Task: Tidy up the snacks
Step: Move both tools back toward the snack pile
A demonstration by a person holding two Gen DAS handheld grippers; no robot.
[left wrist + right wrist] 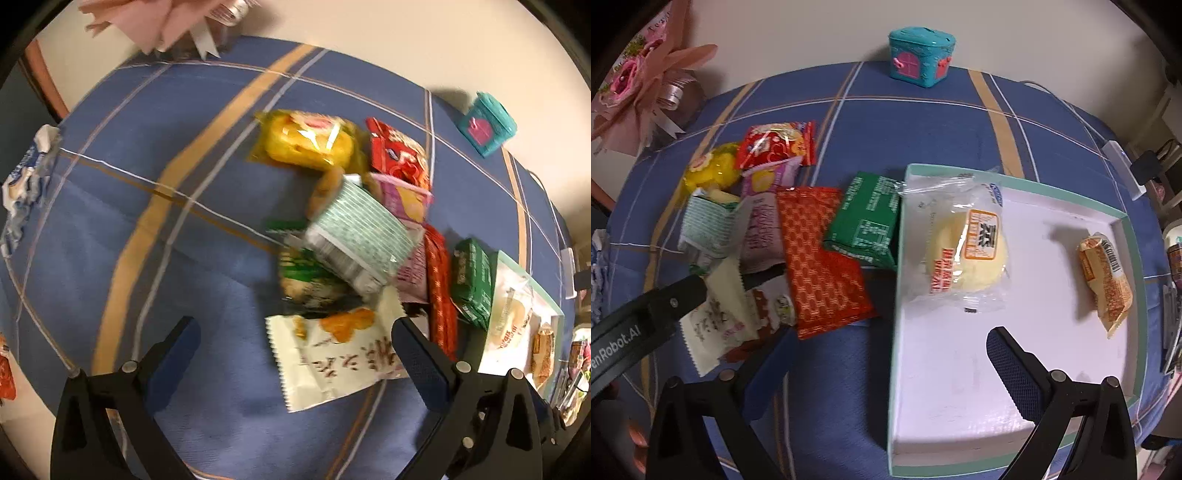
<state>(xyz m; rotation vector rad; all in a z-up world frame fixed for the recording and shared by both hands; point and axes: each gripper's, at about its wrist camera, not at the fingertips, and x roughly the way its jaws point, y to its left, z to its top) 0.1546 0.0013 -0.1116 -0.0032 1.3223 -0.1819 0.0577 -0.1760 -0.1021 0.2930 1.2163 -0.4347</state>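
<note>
We see a shallow white tray [960,424] with a mint-green rim holding two wrapped snacks: a round pale bun [967,254] in clear plastic and a small orange-labelled packet [1104,280], well apart. Just left of it lies a loose pile: a green packet [866,221] touching the rim, an orange-red patterned packet [820,266], a cream packet [332,358], a mint-striped one [362,236], a yellow one [310,142] and a red one [775,146].

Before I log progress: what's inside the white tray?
Inside the white tray lie two packets: a round pale bun packet and a small orange packet. The right gripper hides a little of the tray's floor.
</note>
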